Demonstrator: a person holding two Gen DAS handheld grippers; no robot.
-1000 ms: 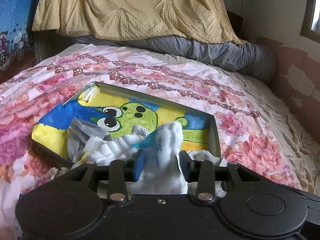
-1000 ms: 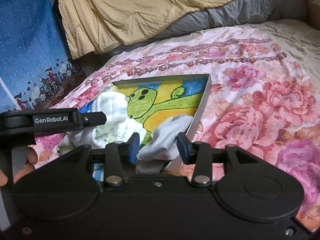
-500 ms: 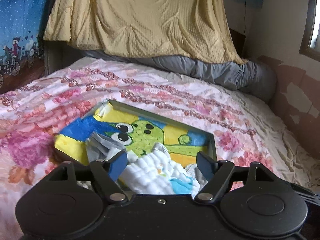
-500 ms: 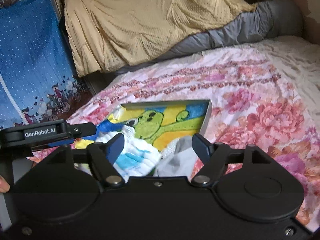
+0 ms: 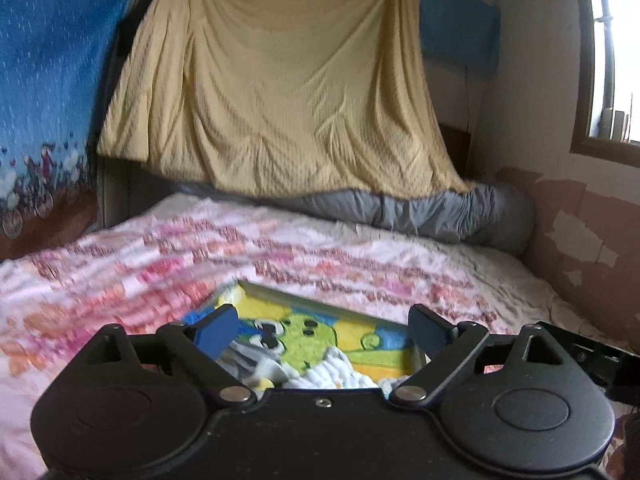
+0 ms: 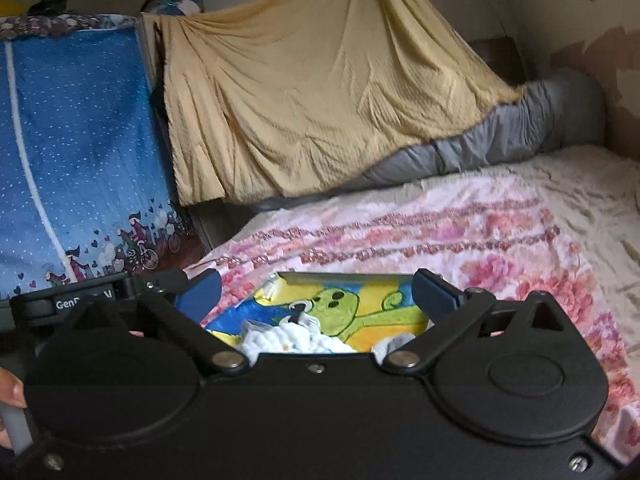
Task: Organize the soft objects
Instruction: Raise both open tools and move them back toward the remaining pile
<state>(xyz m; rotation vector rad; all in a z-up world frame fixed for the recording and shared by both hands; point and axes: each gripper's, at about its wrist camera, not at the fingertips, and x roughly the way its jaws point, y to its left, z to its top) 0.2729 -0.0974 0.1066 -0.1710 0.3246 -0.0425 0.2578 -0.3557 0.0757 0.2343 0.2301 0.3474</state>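
Observation:
A shallow tray (image 5: 296, 294) with a green cartoon creature on a yellow and blue floor lies on the flowered bed; it also shows in the right wrist view as the tray (image 6: 344, 278). White and pale blue socks (image 5: 326, 374) and a grey sock (image 5: 244, 356) lie piled at its near end, partly hidden by the gripper body. The same white socks (image 6: 288, 338) and a grey sock (image 6: 394, 342) show from the right. My left gripper (image 5: 320, 330) is open and raised above the pile, holding nothing. My right gripper (image 6: 316, 294) is open too, empty.
The flowered pink bedspread (image 5: 120, 272) covers the bed. A rolled grey quilt (image 5: 440, 212) lies at the head, under a hanging yellow blanket (image 5: 280, 92). A blue patterned curtain (image 6: 72, 160) stands at the left. A peeling wall (image 5: 592, 240) bounds the right side. A person's fingers (image 6: 10, 390) hold the left device.
Both grippers opened and let go of the socks, which now lie in the tray. Both then lifted up and back, so more of the wall and blanket shows.

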